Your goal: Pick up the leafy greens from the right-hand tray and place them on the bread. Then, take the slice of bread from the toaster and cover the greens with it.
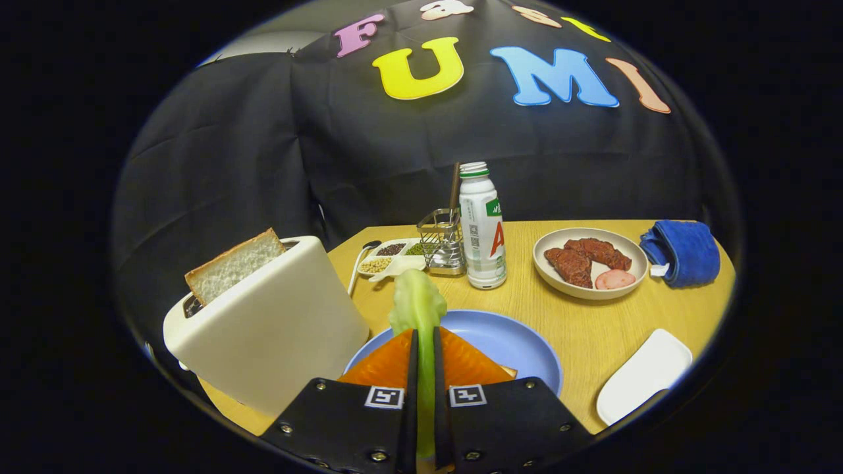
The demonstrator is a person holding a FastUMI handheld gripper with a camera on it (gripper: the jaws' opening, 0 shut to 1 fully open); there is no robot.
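I see my gripper pointing forward and slightly down over the blue plate, its two fingers drawn close together and pinching the leafy greens between them, so both press on the pale stalk and the leaf tip sticks up beyond the fingertips. Directly under the fingers lies an orange slice on the plate, with a small corner of bread peeking out at its far right edge. To my left stands the cream toaster, close beside the plate, with a slice of bread standing tilted in its slot. Beyond the greens I make out a divided dish of beans, a wire holder and a white bottle. Farther right sit a beige plate of meat, a folded blue cloth and, nearer me, a white tray on the wooden table.
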